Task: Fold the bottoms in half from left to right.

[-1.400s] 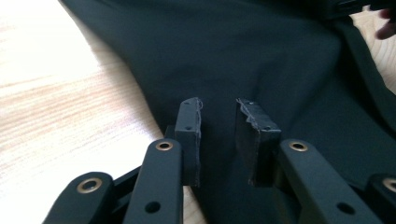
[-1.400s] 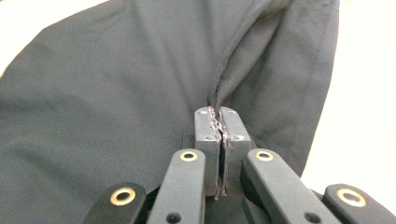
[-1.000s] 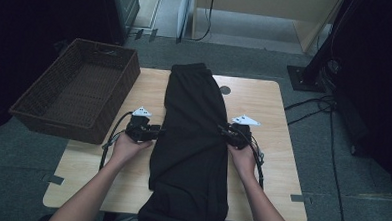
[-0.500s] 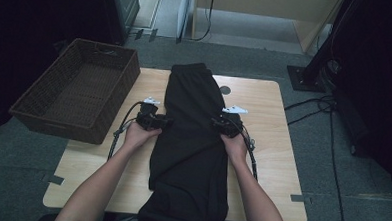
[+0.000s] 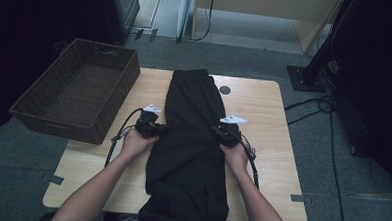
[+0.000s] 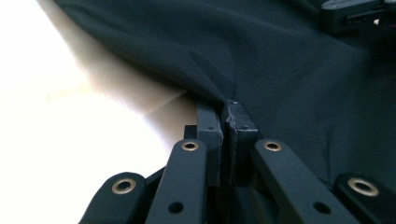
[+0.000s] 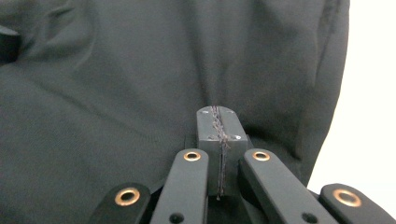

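Pinching both side edges of the black trousers [image 5: 188, 140] lying lengthwise down the wooden table [image 5: 263, 123]: left gripper [image 5: 159, 130] and right gripper [image 5: 218, 133] have just clamped cloth mid-length, probably to fold; basket [image 5: 79, 93] waits alongside

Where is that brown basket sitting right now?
In the high view the wicker basket sits at the left, overhanging the table's far left corner, beside the black trousers laid down the middle.
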Action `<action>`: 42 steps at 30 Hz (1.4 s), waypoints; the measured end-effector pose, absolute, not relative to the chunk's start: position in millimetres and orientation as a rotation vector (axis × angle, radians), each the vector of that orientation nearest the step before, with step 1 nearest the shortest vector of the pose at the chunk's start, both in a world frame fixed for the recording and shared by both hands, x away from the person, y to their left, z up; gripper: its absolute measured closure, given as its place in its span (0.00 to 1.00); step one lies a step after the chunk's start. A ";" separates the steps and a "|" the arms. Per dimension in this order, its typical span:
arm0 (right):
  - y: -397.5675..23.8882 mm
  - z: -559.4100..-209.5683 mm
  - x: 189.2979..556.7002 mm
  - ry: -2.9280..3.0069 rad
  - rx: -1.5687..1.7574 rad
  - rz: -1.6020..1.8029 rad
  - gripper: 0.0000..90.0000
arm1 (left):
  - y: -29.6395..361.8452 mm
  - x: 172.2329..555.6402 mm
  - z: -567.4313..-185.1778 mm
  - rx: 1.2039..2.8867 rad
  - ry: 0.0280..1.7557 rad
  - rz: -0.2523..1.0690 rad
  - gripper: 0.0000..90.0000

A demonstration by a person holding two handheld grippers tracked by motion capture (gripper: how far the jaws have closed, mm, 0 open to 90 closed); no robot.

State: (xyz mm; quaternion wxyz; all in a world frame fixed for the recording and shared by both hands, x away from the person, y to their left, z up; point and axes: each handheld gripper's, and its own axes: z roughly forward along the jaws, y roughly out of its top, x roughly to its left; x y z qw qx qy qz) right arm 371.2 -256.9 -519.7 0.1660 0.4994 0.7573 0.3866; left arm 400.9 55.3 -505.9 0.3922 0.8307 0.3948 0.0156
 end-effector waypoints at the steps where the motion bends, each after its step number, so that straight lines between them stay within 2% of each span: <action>1: -256.5 -520.3 363.8 2.161 1.412 1.112 1.00 | 56.8 394.5 -506.2 2.112 0.999 0.042 0.95; 7: -256.6 -519.1 323.3 2.204 1.411 1.124 0.99 | 60.8 362.1 -509.1 2.136 1.006 -0.033 0.91; 10: -259.9 -518.0 304.5 2.235 1.393 1.124 0.98 | 60.8 346.7 -506.2 2.138 0.991 -0.043 0.80; 12: -262.7 -516.1 298.8 2.252 1.389 1.113 0.93 | 61.7 343.3 -503.5 2.130 0.981 -0.033 0.76; 17: -275.2 -503.1 307.5 2.191 1.359 1.178 0.68 | 65.0 355.5 -494.3 2.102 0.985 -0.013 0.66; 20: -281.2 -495.6 322.3 2.163 1.371 1.205 0.62 | 62.8 368.4 -490.1 2.099 0.977 0.006 0.57; 24: -284.9 -496.2 349.3 2.120 1.400 1.213 0.56 | 58.7 393.7 -493.0 2.068 0.978 -0.012 0.54; 27: -285.3 -503.7 370.0 2.130 1.442 1.149 0.54 | 53.3 409.1 -495.1 2.094 0.970 -0.004 0.54; 32: -284.5 -515.6 384.8 2.111 1.489 1.133 0.54 | 44.2 423.4 -501.1 2.122 0.943 0.014 0.54; 37: -278.2 -519.5 390.1 2.091 1.486 1.097 0.55 | 38.9 427.8 -509.6 2.119 0.943 0.010 0.58; 42: -271.8 -521.2 388.1 2.087 1.438 1.065 0.61 | 36.5 425.3 -509.9 2.128 0.932 0.024 0.60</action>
